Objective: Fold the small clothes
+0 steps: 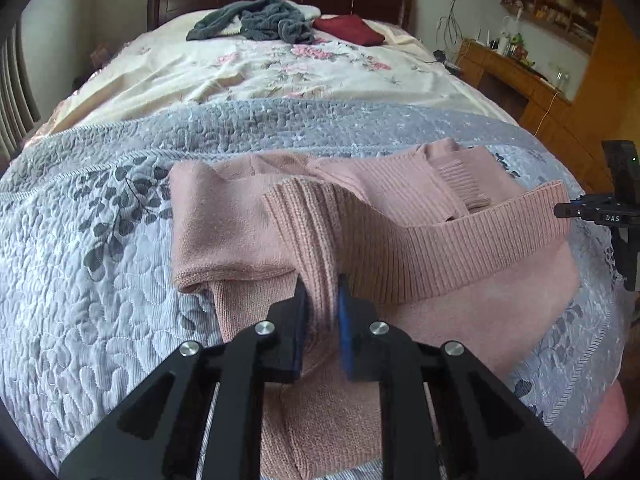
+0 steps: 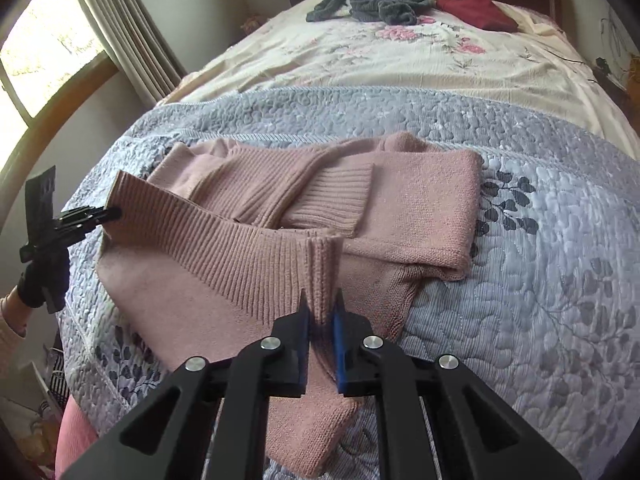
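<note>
A pink knitted sweater [image 1: 236, 220] [image 2: 424, 200] lies on the grey quilt, its sleeves folded across the body. Its ribbed hem [image 1: 460, 248] [image 2: 224, 248] is lifted and stretched between both grippers. My left gripper [image 1: 322, 292] is shut on one end of the hem and also appears at the left edge of the right wrist view as the left gripper [image 2: 114, 213], held by a black-gloved hand [image 2: 40, 284]. My right gripper [image 2: 322, 304] is shut on the other end, and shows as the right gripper [image 1: 560, 210] at the far right of the left wrist view.
The grey-blue quilt [image 1: 100, 280] [image 2: 552, 280] covers the near part of the bed, a floral sheet [image 1: 280, 72] the far part. A dark grey garment heap [image 1: 260, 20] and a folded red cloth [image 1: 348, 28] lie by the headboard. A wooden desk [image 1: 520, 80] stands on one side, a curtained window [image 2: 48, 48] on the other.
</note>
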A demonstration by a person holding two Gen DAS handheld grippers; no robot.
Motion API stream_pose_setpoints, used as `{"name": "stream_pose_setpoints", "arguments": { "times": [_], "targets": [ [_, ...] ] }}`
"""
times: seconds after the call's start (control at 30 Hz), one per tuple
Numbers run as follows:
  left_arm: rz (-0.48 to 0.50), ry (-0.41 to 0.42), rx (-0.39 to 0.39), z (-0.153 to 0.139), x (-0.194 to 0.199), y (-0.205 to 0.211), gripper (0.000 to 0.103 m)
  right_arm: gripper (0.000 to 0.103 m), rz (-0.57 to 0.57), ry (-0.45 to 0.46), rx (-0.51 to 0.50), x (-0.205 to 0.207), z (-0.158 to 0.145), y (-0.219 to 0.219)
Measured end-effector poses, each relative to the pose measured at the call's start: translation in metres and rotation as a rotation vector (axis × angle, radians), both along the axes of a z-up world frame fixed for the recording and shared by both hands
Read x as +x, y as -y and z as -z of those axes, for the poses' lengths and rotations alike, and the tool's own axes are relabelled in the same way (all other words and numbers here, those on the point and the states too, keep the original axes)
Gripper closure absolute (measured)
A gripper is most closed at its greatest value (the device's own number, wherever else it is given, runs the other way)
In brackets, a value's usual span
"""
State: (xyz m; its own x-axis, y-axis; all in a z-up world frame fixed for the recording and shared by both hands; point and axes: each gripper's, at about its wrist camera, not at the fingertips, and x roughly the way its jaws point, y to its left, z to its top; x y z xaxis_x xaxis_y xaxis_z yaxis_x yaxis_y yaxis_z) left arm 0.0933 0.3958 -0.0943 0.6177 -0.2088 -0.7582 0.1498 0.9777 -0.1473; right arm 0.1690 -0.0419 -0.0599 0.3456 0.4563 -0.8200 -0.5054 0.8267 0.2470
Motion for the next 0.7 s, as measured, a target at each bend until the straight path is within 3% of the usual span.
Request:
{"name": "stream_pose_setpoints", "arguments": {
  "times": [0.37,0.53,0.7],
  "targets": [
    [-0.11,0.184,-0.039,-0.062,0.04,-0.006,0.092,0.094,0.075,0.11,0.05,0.048,-0.066,-0.003],
    [-0.158,0.208,-0.011,-0.064,0.076,-0.013,0.092,0.094,0.131,0.112,0.026,0.091,-0.064,-0.01],
    [-0.213,0.142,-0.005,-0.039,0.117,-0.023,0.092,0.094,0.17,0.059,0.022,0.134,-0.039,-0.018]
  ]
}}
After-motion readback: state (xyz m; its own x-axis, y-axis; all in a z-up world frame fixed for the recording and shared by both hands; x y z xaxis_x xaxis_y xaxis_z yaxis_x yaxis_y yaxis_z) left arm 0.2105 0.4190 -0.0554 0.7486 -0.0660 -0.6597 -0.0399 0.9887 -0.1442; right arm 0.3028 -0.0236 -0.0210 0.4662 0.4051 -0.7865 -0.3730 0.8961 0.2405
